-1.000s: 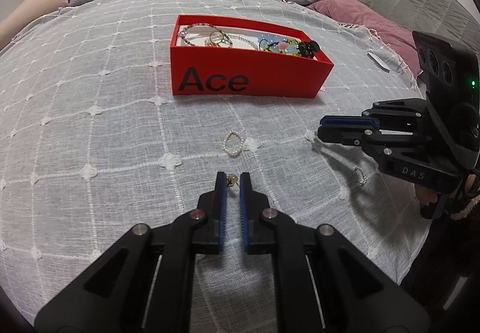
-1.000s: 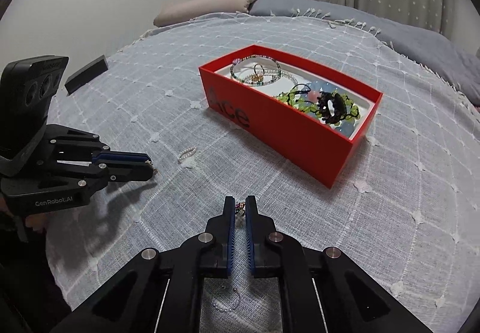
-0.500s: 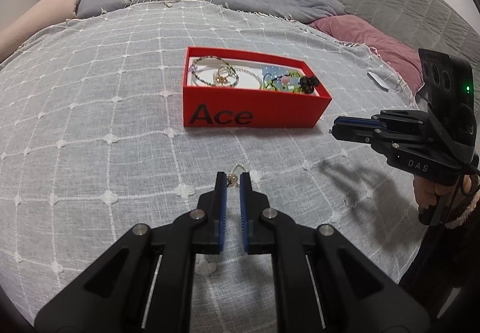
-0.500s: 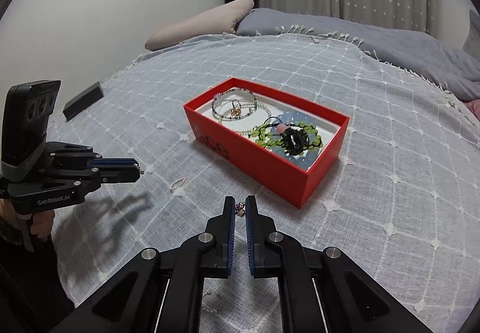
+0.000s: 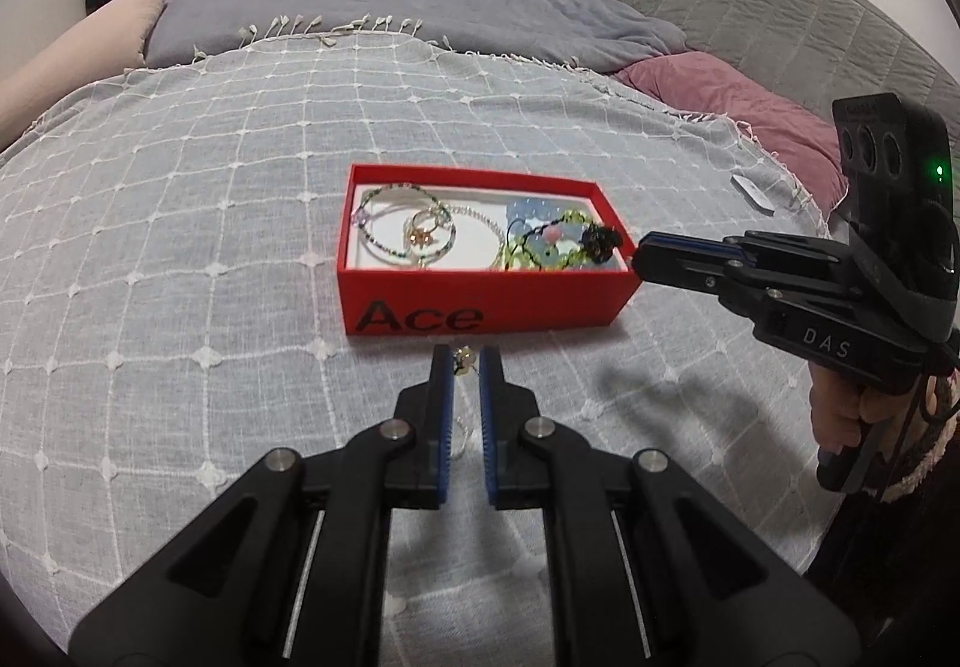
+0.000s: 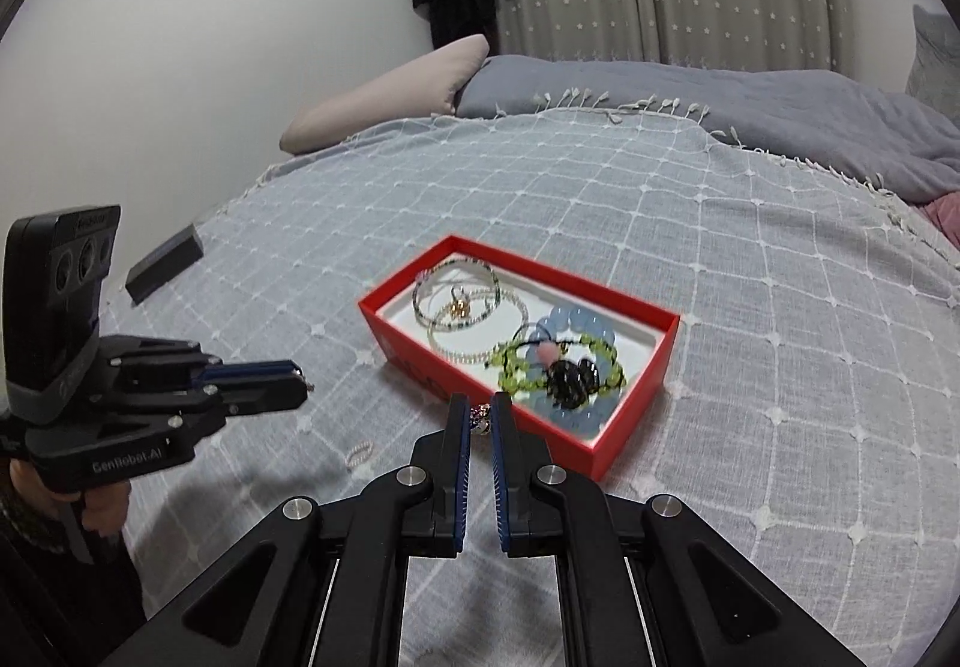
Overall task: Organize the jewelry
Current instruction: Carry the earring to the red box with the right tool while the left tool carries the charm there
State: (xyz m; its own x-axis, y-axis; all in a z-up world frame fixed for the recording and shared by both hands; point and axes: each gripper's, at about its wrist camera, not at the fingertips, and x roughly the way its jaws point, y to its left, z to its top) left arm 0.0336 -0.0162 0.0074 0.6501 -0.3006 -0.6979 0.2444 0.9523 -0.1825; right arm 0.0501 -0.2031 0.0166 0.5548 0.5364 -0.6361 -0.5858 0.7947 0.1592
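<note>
While one red box [image 5: 480, 301] is holding several bracelets, two grippers are each pinching one small trinket: left gripper [image 5: 462, 361], right gripper [image 6: 480, 415].

Open-topped red cardboard box [image 6: 624, 415] lined with beaded bracelets [image 6: 558, 367]: access from above unobstructed. Left of box, small pearl ring [image 6: 359, 451] and black rectangular block [image 6: 163, 271] interrupt grey checked bedspread [image 6: 780, 367].
</note>
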